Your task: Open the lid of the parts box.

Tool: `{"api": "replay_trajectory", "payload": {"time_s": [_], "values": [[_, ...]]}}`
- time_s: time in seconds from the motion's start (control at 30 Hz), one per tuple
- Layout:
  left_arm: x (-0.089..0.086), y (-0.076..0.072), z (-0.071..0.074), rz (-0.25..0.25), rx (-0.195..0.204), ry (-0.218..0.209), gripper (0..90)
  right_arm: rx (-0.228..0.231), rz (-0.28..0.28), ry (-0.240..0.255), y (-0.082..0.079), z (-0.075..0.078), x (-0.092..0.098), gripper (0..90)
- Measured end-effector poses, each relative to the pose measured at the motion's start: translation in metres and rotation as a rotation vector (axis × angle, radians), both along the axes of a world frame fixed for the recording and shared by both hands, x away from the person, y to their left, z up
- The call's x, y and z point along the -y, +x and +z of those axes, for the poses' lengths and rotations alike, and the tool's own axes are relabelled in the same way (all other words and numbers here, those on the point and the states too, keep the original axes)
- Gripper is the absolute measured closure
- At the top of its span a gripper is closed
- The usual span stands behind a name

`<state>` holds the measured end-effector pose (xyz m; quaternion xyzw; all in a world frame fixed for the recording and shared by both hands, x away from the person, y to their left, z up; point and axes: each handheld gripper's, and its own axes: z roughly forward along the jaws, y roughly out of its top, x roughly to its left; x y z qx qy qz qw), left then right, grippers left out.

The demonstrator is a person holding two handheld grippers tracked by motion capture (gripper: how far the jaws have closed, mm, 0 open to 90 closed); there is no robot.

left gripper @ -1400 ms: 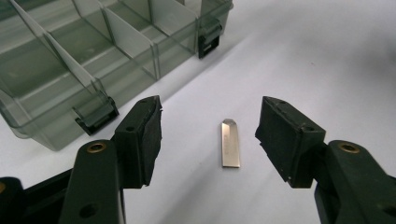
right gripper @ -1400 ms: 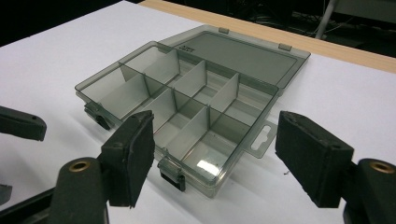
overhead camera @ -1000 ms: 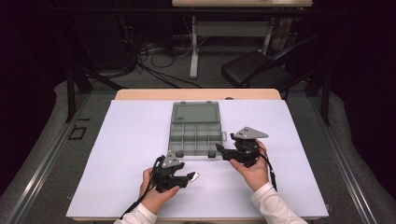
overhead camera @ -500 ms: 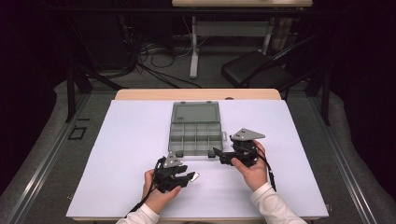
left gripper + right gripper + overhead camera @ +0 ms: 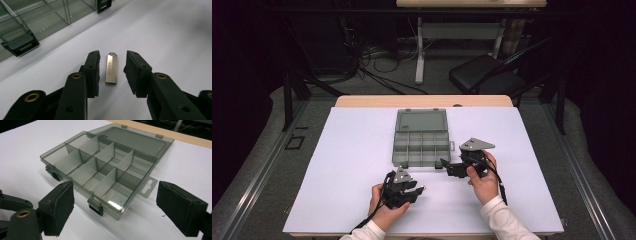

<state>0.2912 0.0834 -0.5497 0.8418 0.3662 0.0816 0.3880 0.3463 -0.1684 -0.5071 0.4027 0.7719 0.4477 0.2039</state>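
Slim silver USB stick, flat on table.

Room dark, table evenly lit from above. Soft shadows. Glare on box floor and USB stick. Near jaws slightly blurred, high view grainy.

Open grey compartment box mid-table, right gripper at its near right corner, left gripper toward the table's near edge
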Motion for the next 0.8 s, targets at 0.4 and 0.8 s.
{"api": "replay_trajectory", "payload": {"time_s": [0.4,0.8], "values": [[0.004,0.002,-0.004,-0.006,0.012,0.012,70.0,-0.02,0.005,-0.009,0.001,-0.002,-0.001,14.5],[0.009,0.001,-0.011,-0.015,0.017,0.052,74.9,-0.023,0.005,-0.009,0.001,-0.003,0.0,14.5]]}}
